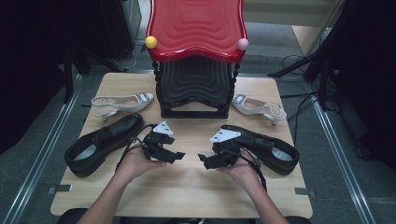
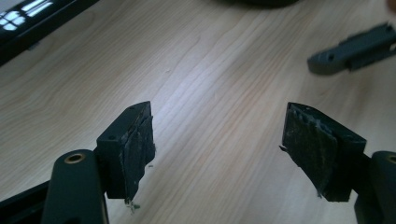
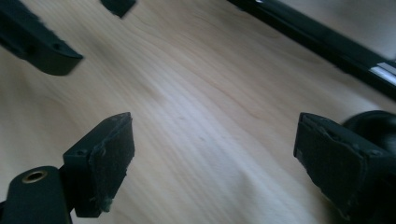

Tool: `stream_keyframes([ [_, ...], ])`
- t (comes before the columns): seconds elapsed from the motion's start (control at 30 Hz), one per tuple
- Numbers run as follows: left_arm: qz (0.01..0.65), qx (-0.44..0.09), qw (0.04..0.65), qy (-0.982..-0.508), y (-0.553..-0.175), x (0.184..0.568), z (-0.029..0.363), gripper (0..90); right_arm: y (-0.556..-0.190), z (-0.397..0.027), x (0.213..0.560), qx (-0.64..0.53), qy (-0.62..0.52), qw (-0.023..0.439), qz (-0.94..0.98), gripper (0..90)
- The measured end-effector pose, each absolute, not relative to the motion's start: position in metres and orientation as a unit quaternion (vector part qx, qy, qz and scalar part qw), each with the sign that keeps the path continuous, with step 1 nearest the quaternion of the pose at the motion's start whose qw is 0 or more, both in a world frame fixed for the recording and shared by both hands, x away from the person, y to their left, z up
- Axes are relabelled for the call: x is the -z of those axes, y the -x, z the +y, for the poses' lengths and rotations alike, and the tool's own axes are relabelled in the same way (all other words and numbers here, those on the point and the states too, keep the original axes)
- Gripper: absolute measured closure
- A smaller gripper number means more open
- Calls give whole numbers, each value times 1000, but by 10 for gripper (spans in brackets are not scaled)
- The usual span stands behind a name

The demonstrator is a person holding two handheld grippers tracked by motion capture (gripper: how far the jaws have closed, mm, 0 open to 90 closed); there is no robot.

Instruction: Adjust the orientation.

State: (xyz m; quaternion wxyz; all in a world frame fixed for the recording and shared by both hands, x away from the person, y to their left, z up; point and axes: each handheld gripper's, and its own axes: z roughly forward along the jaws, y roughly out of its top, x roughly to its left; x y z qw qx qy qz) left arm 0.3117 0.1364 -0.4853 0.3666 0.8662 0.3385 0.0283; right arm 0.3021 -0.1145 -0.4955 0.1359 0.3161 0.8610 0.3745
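- Both claws are spread wide and hold nothing: the left gripper [image 1: 176, 156] and right gripper [image 1: 203, 159] face each other low over the middle of the wooden table [image 1: 187, 186], tips near but apart.
- Pads [image 2: 137, 149] in the left gripper view are frayed, rough black rubber – bare pale woodgrain lies between them.
- Nearest shoes: a glossy black left shoe [image 1: 102, 142] just outside the left hand, a matching right shoe [image 1: 264, 147] by the right hand.
- High view adds two pale slingback heels [image 1: 122, 103] flanking a ribbed black-and-red stand [image 1: 196, 56] with a yellow ball [image 1: 151, 42].
- Right gripper view shows a dark rounded shoe edge [image 3: 373, 122] behind its jaw.
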Motion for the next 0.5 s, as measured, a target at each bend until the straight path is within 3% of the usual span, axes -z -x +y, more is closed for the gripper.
stream_keyframes([
  [0.2,336,-30,355,-872,-313,486,141,279,-298,-111,500,-389,-308,106,862,173],
  [0.5,330,-41,362,-871,-309,486,151,292,-294,-116,501,-396,-300,104,862,296],
])
